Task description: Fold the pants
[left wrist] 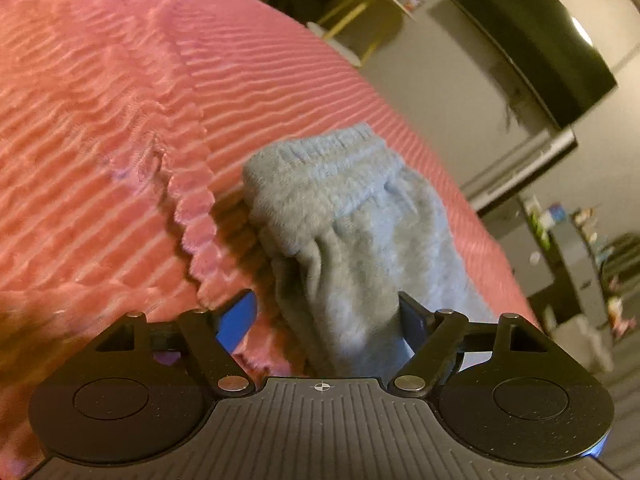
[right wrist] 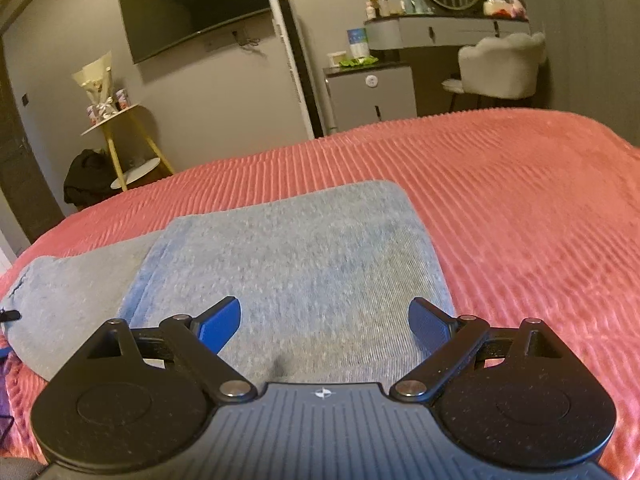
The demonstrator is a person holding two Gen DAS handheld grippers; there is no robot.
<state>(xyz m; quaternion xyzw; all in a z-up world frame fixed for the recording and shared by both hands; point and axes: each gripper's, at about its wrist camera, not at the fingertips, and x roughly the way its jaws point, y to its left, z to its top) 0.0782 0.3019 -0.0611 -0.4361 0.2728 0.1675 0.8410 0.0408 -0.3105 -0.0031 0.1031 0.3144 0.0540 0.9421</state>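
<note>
Light grey-blue sweatpants [right wrist: 288, 256] lie folded on a pink ribbed blanket [right wrist: 520, 208]. In the left wrist view the elastic waistband end [left wrist: 340, 176] bunches up ahead of my left gripper [left wrist: 326, 318]. That gripper is open wide. Cloth runs between its jaws, close against the right finger [left wrist: 412, 316], and the blue left pad [left wrist: 240, 320] stands clear of it. My right gripper [right wrist: 325, 324] hovers open just over the flat folded panel, with neither pad pressing on the fabric.
The blanket [left wrist: 100, 80] has a raised fold [left wrist: 192, 216] left of the waistband. Beyond the bed's far edge stand a yellow-legged side table [right wrist: 120, 132], a wall TV [right wrist: 200, 4], a tall white unit [right wrist: 296, 64], a vanity [right wrist: 440, 28] and a chair [right wrist: 500, 68].
</note>
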